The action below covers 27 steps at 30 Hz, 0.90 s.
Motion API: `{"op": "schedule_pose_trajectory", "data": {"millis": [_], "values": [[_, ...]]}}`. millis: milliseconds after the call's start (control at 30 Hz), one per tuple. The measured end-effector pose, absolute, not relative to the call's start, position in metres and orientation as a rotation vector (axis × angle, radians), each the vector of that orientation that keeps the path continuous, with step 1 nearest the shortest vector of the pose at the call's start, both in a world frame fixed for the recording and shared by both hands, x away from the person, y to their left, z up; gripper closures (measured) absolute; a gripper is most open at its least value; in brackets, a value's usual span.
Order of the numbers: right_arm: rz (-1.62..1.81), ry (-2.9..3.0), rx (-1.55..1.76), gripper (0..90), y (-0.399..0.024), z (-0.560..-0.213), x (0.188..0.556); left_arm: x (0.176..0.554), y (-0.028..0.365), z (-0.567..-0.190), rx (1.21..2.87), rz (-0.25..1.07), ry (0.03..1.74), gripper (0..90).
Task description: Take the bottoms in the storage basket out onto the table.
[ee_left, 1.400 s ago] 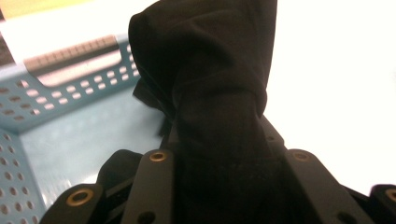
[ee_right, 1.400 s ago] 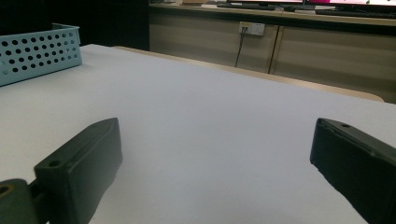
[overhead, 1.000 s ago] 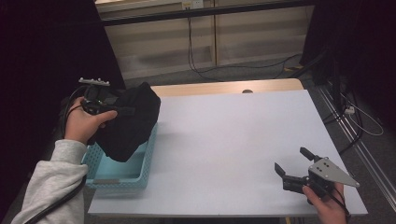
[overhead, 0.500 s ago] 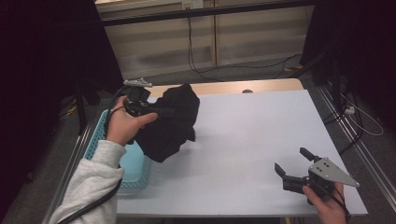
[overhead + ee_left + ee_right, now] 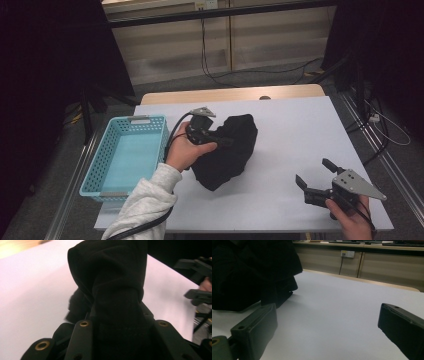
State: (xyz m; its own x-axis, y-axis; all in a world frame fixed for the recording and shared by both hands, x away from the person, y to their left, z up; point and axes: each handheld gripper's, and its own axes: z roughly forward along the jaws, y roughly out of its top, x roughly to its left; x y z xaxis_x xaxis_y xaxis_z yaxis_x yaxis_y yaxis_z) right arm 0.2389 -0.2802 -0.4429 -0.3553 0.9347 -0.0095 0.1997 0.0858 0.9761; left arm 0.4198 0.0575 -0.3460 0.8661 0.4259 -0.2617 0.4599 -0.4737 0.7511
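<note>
Black cloth (image 5: 227, 152), bunched into a lump, long axis slanting from the near left, by the left hand (image 5: 186, 150), up toward the far right of the table. Rests with its lower end on the white tabletop (image 5: 300, 125), upper folds raised toward the left claw (image 5: 226, 141). From the left claw's own camera, a thick roll of the cloth (image 5: 117, 315) rises straight up between the two black jaws and flops over at the top.

White, bare table surface, with a light wooden edge (image 5: 230, 94) at the far side. Just left of the left claw, a pale blue plastic basket (image 5: 102, 165) with holed walls at the table's left edge. Beyond the table, a grey floor with cables (image 5: 210, 55), a pale low wall, dark curtains at both sides.

Left claw: jaws part-way closed and clamped on the cloth, with the fabric packed tight between them. Grey three-cornered plate on top, black cable looping off behind the wrist, white sleeve (image 5: 142, 210) below.

Right claw (image 5: 312, 177): held low over the near right corner, well apart from the cloth, jaws spread wide with nothing between them but bare table. From its own camera, the cloth (image 5: 254, 272) sits ahead and to the left of its jaws.
</note>
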Motion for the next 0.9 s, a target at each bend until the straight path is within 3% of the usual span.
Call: {"op": "schedule_pose_trajectory", "data": {"millis": [167, 200, 233, 267, 300, 433, 900], "values": [[1.323, 1.669, 1.138, 1.6, -0.28, -0.444, 0.239, 0.423, 0.043, -0.358, 2.086, -0.075, 0.616, 62.0], [1.322, 1.673, 1.139, 1.6, -0.28, -0.445, 0.24, 0.425, 0.041, -0.363, 2.082, -0.071, 0.622, 52.6], [1.322, 1.673, 1.139, 1.6, -0.28, -0.445, 0.24, 0.426, 0.041, -0.368, 2.087, -0.04, 0.623, 52.6], [1.318, 1.683, 1.146, 1.5, -0.279, -0.446, 0.24, 0.427, 0.042, -0.373, 2.091, -0.013, 0.62, 40.6], [1.318, 1.683, 1.146, 1.5, -0.279, -0.446, 0.24, 0.429, 0.044, -0.376, 2.09, 0.003, 0.621, 40.6], [1.315, 1.703, 1.138, 1.5, -0.277, -0.447, 0.241, 0.43, 0.06, -0.383, 2.06, 0.03, 0.648, 24.5], [1.284, 1.814, 1.093, 1.5, -0.254, -0.449, 0.253, 0.408, 0.097, -0.398, 2.107, 0.093, 0.648, 14.6]]}}
